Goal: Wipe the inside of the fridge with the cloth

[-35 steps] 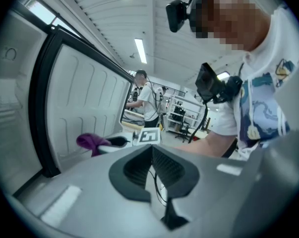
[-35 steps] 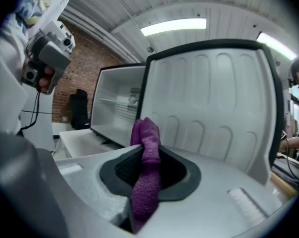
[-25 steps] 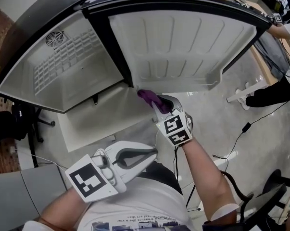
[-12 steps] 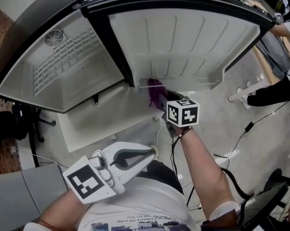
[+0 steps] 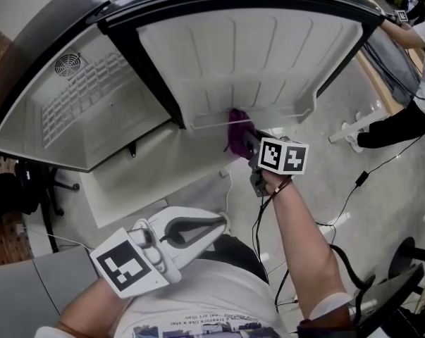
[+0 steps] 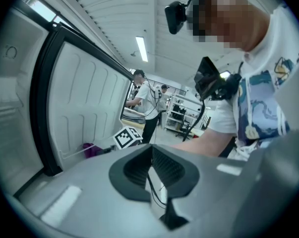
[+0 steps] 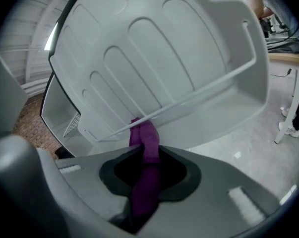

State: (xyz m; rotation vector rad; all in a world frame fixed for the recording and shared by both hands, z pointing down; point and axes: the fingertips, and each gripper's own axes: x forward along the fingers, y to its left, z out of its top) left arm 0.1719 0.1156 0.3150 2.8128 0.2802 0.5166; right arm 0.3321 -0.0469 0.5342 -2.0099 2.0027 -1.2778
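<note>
R gripper has come up and rolled over in the last sec, so its marker cube now faces up. The purple cloth is clamped tight in its jaws. It was just under the door's lower edge a sec ago and now presses on the wire rail of the fridge door. Looks like wiping has begun on the door liner. The main compartment prob. hasn't been done yet. L gripper hasn't budged: parked low by the person's waist, jaws together, nothing btwn them.
</note>
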